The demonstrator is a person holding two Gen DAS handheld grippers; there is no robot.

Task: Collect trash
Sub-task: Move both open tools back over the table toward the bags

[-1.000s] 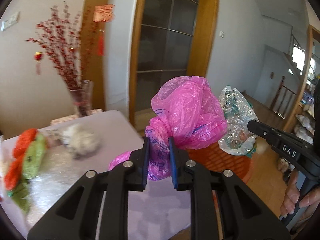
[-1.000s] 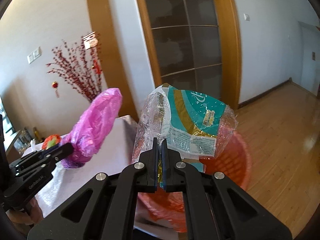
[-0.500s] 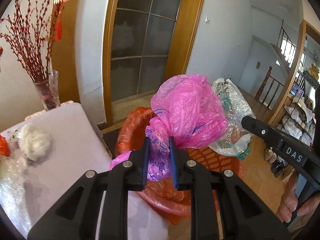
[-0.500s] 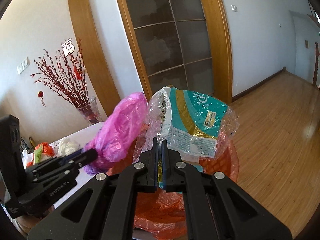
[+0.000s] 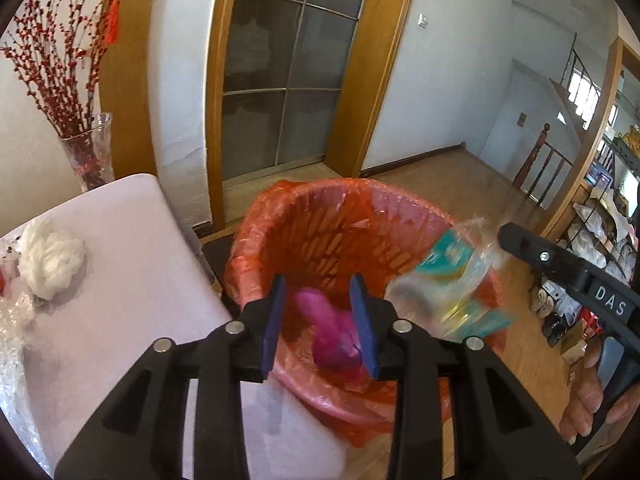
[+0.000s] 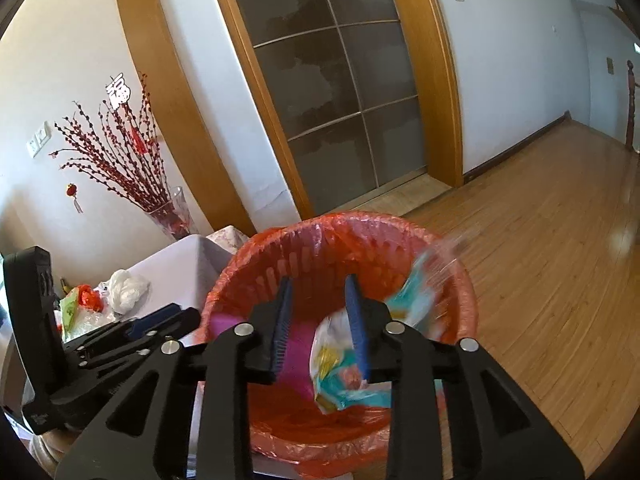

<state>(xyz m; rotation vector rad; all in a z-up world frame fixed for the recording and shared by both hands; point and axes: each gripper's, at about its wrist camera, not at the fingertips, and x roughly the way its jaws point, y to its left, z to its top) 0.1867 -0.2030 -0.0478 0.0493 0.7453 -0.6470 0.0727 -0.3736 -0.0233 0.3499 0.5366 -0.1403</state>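
Observation:
A red basket [image 5: 304, 208] lined with a red plastic bag stands on the floor beside the table; it also shows in the right wrist view [image 6: 460, 280]. My left gripper [image 5: 320, 320] is open above it, and the pink plastic bag [image 5: 328, 332] is blurred inside the basket, free of the jaws. My right gripper [image 6: 320, 320] is open above the basket too. The clear teal-and-gold wrapper [image 6: 352, 364] is blurred in the basket; in the left wrist view the wrapper [image 5: 452, 284] is at the basket's right rim.
A table with a pale cloth [image 5: 120, 280] lies left of the basket, with a white crumpled wad [image 5: 48, 256], clear plastic [image 5: 12, 340] and other litter [image 6: 84, 300]. A glass vase [image 5: 88, 152] of red twigs stands at its far corner. Wooden floor [image 6: 540, 240] spreads to the right.
Both grippers have opened over the basket. The pink bag and the clear wrapper have left the jaws and dropped into the basket. Both views have tipped downward toward it.

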